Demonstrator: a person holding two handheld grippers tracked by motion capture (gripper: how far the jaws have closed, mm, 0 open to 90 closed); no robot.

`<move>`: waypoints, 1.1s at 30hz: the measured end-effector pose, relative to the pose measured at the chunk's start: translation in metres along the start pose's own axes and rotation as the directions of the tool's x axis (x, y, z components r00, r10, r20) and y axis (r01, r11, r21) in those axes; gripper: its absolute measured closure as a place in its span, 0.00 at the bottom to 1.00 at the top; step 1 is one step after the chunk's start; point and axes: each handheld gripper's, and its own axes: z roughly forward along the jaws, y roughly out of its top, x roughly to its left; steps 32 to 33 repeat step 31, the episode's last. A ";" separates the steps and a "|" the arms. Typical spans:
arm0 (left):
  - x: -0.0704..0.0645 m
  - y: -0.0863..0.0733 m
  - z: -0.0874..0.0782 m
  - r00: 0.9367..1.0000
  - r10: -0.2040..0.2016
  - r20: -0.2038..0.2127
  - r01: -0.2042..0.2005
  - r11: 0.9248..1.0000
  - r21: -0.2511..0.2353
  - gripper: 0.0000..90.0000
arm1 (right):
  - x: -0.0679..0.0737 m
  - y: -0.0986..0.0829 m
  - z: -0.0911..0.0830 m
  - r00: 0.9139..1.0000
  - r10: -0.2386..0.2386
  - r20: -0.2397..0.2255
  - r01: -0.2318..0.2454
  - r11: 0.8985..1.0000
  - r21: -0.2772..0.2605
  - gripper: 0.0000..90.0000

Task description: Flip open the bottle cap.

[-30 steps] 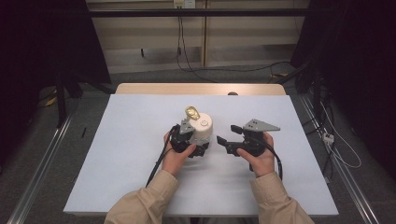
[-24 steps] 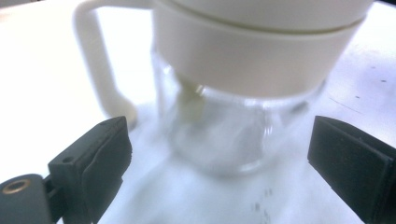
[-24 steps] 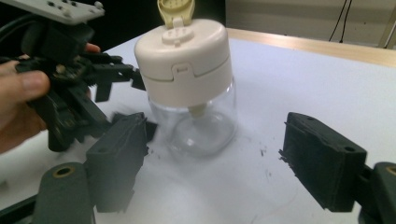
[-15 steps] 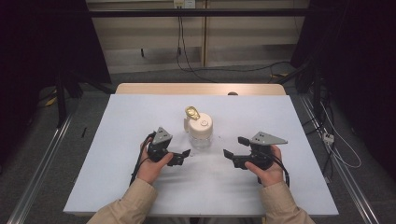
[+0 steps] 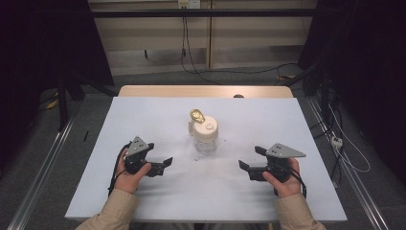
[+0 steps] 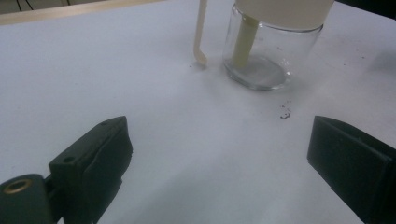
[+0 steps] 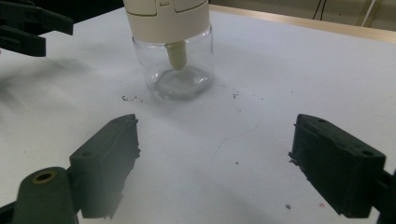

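Note:
A small clear glass jar (image 5: 205,143) with a cream lid (image 5: 206,128) stands upright in the middle of the white table; a gold-coloured piece (image 5: 197,115) sticks up at the lid's far side. In the left gripper view the jar (image 6: 259,60) stands ahead to the right, a cream strap (image 6: 201,32) hanging beside it. My left gripper (image 5: 162,166) (image 6: 219,158) rests open, left of the jar and nearer the person. My right gripper (image 5: 251,158) (image 7: 215,158) is open on the jar's right, with the jar (image 7: 180,70) ahead of it. Nothing is between either pair of jaws.
The white table cover (image 5: 143,120) ends at a wooden strip (image 5: 206,91) along the far edge. Dark specks (image 7: 130,98) lie on the cover beside the jar. Cables (image 5: 335,143) trail on the floor to the right. The left gripper (image 7: 28,28) shows beyond the jar in the right gripper view.
Both grippers have pulled back from the jar toward the person and spread apart, left going left and right going right. The jar stays where it was.

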 end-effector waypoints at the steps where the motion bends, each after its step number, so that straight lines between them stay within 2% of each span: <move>1: 0.001 -0.001 -0.003 1.000 0.003 0.002 -0.003 1.000 -0.006 0.07 | 0.000 0.000 -0.001 1.000 -0.009 0.003 0.009 1.000 -0.001 0.16; 5: 0.004 -0.003 -0.012 1.000 0.008 -0.001 -0.008 1.000 -0.011 0.07 | 0.002 -0.003 -0.005 0.999 -0.045 0.023 0.045 0.999 0.016 0.16; 10: 0.008 -0.005 -0.021 1.000 -0.003 -0.010 0.003 1.000 -0.031 0.07 | 0.003 -0.008 -0.010 0.998 -0.058 0.026 0.057 0.998 0.031 0.16; 20: 0.017 -0.015 -0.038 1.000 0.003 -0.025 -0.004 0.999 -0.032 0.06 | -0.002 -0.015 -0.020 0.999 -0.029 0.032 0.027 0.999 0.044 0.17; 27: 0.022 -0.020 -0.048 0.999 -0.013 -0.029 0.012 0.999 -0.032 0.06 | -0.005 -0.018 -0.024 0.999 -0.015 0.030 0.013 0.998 0.059 0.17; 33: 0.023 -0.021 -0.049 0.999 -0.019 -0.036 0.017 0.999 -0.040 0.06 | -0.004 -0.017 -0.024 1.000 -0.018 0.026 0.017 0.998 0.052 0.17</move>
